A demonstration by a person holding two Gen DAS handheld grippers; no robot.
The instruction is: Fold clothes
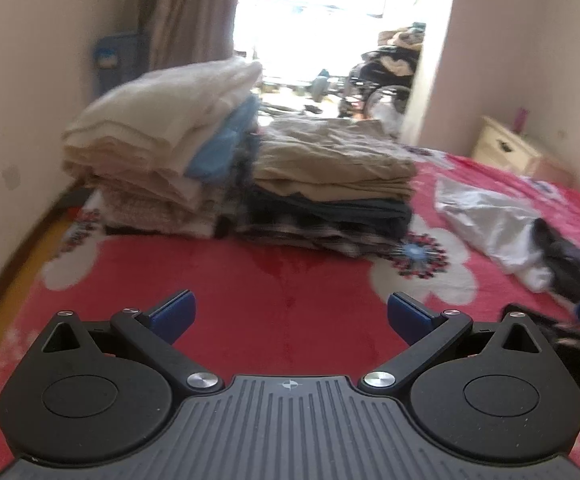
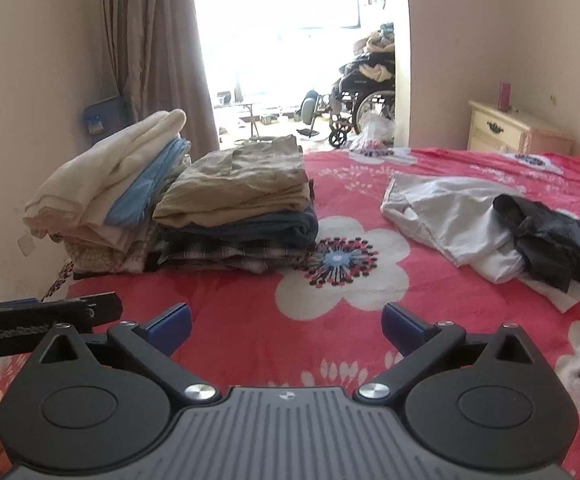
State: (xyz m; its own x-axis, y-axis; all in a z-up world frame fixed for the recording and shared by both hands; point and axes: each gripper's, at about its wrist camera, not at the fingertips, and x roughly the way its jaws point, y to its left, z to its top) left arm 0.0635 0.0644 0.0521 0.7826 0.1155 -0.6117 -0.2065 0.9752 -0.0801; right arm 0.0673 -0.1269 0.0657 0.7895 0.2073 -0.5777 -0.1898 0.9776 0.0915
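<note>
Left gripper (image 1: 289, 316) held over the red floral bedspread (image 1: 274, 280), blue-padded fingers (image 1: 174, 312) spread wide, nothing between them. Right gripper (image 2: 286, 322) likewise over the bedspread (image 2: 250, 320), fingers (image 2: 172, 322) fully apart and empty. Ahead of both sets of fingertips, well apart from them, two stacks of folded clothes sit side by side and touching near the bed's far edge. Taller stack (image 2: 106, 192), ahead-left of the right fingers: cream garments on top, a light blue piece showing at its side, patterned pieces beneath. Lower stack (image 2: 238, 208), roughly straight ahead: beige garment on top, dark blue under it, plaid at the bottom. Ahead-right of the fingers, unfolded items: a crumpled white garment (image 2: 450, 216) lying flat, a black garment (image 2: 550, 236) bunched on its right end, touching it. Left view blurred; same stacks (image 1: 242, 168) and white garment (image 1: 490, 224) recognisable. Part of the left gripper's body enters the right view beside the left finger. Beyond the bed: curtain (image 2: 150, 40), wheelchair (image 2: 358, 100), cream nightstand (image 2: 502, 128)
</note>
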